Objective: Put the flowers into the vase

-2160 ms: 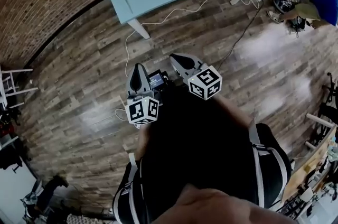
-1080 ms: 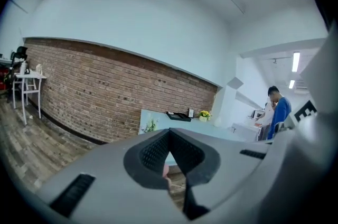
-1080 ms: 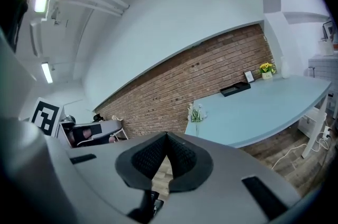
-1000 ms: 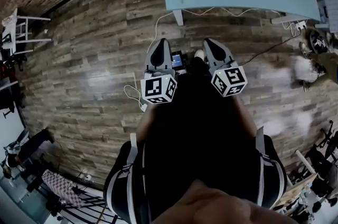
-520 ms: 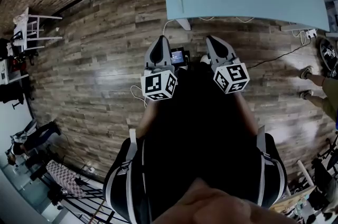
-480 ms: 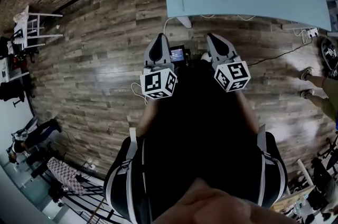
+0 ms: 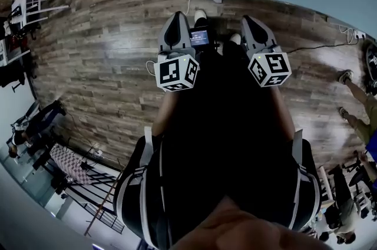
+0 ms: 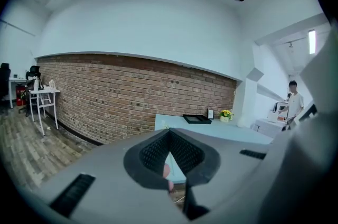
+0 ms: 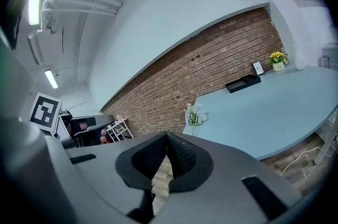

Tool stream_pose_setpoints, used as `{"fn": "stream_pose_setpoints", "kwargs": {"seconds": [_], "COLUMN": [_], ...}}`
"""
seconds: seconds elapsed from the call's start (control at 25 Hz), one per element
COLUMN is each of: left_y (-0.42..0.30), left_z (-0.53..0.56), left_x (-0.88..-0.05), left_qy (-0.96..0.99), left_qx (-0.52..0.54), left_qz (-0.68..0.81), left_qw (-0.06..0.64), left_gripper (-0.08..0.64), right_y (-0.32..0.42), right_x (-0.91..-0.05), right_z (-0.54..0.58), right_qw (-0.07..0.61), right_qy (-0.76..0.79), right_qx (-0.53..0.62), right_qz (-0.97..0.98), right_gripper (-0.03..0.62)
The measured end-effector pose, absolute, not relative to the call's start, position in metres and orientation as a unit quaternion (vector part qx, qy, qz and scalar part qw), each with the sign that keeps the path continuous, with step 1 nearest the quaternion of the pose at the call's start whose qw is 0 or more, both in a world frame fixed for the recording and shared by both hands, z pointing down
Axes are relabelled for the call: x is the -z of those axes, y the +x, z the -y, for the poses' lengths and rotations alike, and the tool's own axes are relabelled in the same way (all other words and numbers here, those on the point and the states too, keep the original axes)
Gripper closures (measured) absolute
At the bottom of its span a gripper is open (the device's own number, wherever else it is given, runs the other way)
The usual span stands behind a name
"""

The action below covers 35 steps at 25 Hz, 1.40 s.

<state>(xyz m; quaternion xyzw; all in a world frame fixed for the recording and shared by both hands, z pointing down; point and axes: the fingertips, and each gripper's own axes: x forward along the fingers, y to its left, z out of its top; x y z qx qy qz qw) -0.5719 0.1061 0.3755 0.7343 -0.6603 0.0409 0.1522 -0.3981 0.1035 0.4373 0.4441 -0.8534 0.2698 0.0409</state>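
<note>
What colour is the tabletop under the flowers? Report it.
The tabletop is pale blue; the right gripper view shows it best.

A light blue table (image 9: 274, 112) stands on the wood-plank floor (image 7: 106, 66), running alongside the brick wall (image 9: 211, 67). A bunch of pale flowers (image 9: 194, 114) lies at its near corner, close to the edge. Well apart from them, at the far end by the wall, sit a flat black tray (image 9: 242, 83), a small upright frame (image 9: 258, 68), a little pot of yellow blooms (image 9: 276, 58) and a white vase (image 9: 299, 62), blurred at this range. The middle of the top is bare. A white cable (image 9: 303, 157) trails on the floor under the table.
</note>
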Motion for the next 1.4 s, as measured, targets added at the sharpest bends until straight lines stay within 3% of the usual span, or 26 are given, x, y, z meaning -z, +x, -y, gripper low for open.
{"fn": "stream_pose_setpoints", "kwargs": {"seconds": [0.6,1.4], "left_y": [-0.707,-0.677], "left_z": [-0.004,0.118], "left_x": [-0.408,-0.426], "left_qy": [0.743,0.777], "left_qx": [0.001,-0.042], "left_qz": [0.628,0.575], "left_qw": [0.229,0.253], "left_gripper": [0.540,0.541], "right_y": [-0.529,-0.514], "right_x": [-0.441,-0.464], "right_z": [-0.001,0.075], "right_qw": [0.091,0.110], "right_qy": [0.488,0.545], "right_qx": [-0.268,-0.303], "right_qz": [0.826,0.774], "right_gripper": [0.572,0.571]}}
